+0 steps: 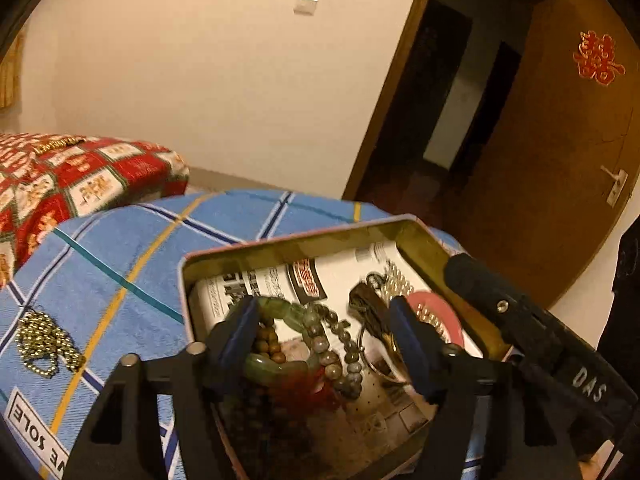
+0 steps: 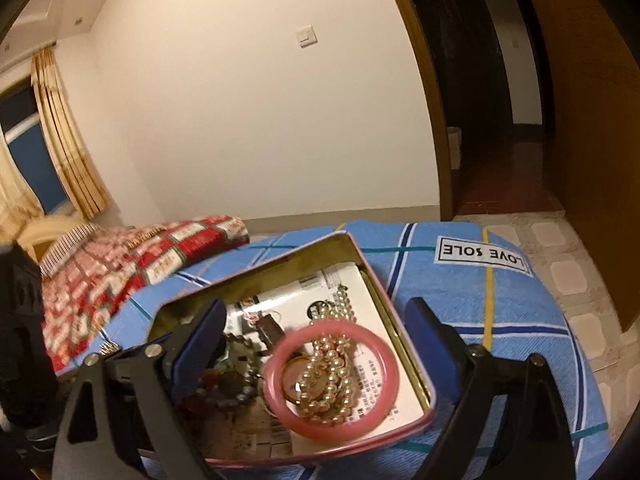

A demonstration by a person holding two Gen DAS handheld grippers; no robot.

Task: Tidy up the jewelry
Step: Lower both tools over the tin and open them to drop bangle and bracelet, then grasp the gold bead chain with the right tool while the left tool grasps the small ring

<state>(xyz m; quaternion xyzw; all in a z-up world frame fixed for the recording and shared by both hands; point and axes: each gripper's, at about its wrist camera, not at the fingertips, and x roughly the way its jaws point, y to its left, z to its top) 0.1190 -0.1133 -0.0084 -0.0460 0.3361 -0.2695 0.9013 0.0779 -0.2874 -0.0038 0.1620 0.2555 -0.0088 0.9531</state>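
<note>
Both grippers, left gripper (image 1: 324, 344) and right gripper (image 2: 316, 356), hang over the tin (image 2: 396, 320), jaws wide, holding nothing. Next: fetch the gold chain (image 1: 44, 344) at left.

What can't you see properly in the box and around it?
- Tin bottom: left wrist view, the bead bracelets and paper cover it.
- Tin's near edge: left wrist view, hidden behind the left gripper.
- Bracelets beside the pink bangle: right wrist view, blurred and partly behind a finger of the right gripper.
- Print on the paper: both views, too small to read.
- Gold chain on the blue cloth: left wrist view, its clasp is too small to find.
</note>
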